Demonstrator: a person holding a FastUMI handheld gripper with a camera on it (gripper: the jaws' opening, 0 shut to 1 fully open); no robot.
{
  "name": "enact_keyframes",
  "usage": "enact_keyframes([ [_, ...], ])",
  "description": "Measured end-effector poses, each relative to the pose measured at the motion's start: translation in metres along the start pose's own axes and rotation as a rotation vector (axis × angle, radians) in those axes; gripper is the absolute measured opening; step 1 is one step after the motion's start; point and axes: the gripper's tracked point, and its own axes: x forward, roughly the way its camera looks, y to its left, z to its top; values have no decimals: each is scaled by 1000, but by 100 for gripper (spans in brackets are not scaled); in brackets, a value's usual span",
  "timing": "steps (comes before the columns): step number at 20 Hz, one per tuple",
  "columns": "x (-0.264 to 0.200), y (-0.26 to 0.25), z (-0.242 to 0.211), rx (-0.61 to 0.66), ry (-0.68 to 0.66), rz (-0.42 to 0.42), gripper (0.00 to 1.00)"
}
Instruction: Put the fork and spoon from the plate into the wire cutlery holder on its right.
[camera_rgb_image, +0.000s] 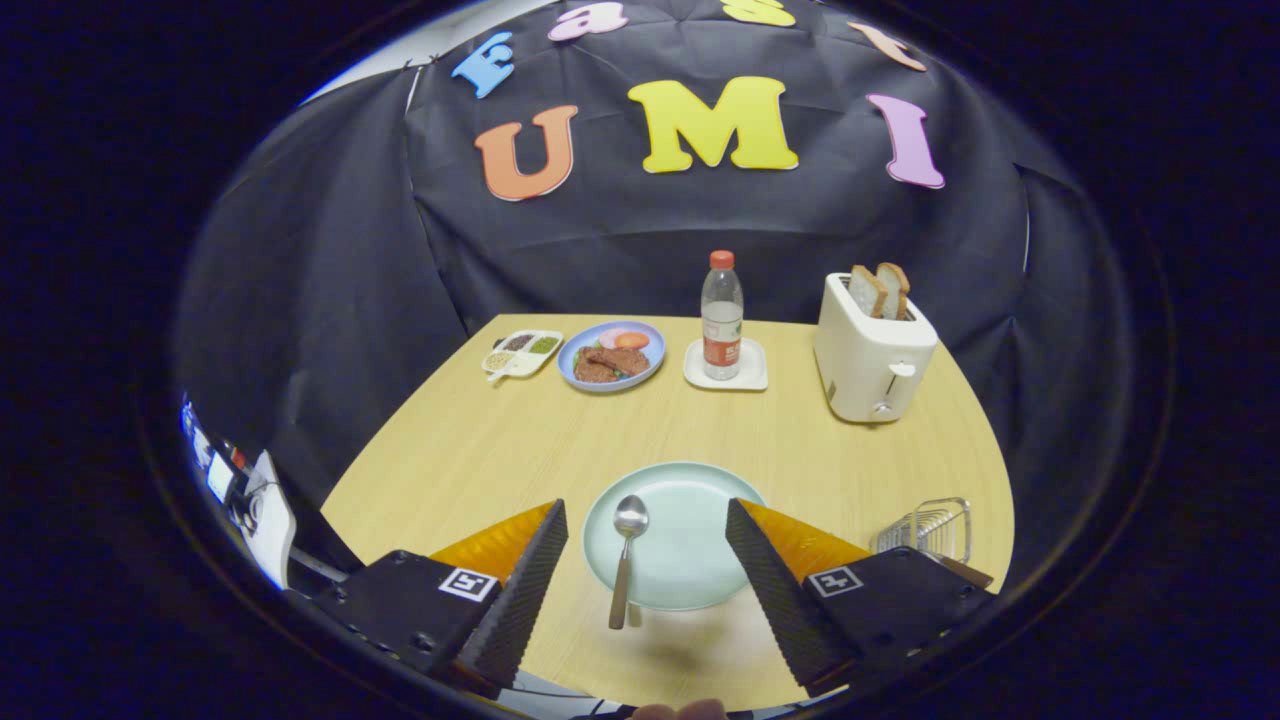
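The gripper (647, 520) hovers above the near edge of a wooden table (470, 450), its two fingers spread wide, holding and touching nothing. Between them lies one pale green plate (690, 560) carrying a single spoon (624, 558), bowl at 12 o'clock, handle overhanging the rim toward 6 o'clock. One wire cutlery holder (928, 528) stands at 3 o'clock of the plate, partly hidden behind the right finger; a handle-like piece shows at its base, too obscured to identify. Beyond, from 11 to 1 o'clock: one divided condiment tray (522, 352), one blue plate of food (611, 355), one water bottle (722, 315) on a white coaster (726, 375), and one white toaster (872, 355) holding two bread slices (879, 290).
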Motion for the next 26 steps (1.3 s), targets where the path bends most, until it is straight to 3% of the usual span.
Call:
enact_keyframes([
  [13, 106, 9, -86, -78, 138, -47, 97],
  [17, 125, 5, -104, -75, 191, -62, 92],
  [21, 133, 7, -118, -49, 250, -55, 54],
  [23, 135, 7, -118, -50, 259, -57, 49],
  [24, 137, 6, -120, -47, 268, -62, 29],
  [25, 137, 6, -121, -41, 281, -60, 17],
  [26, 131, 8, -122, -33, 298, -44, 14],
])
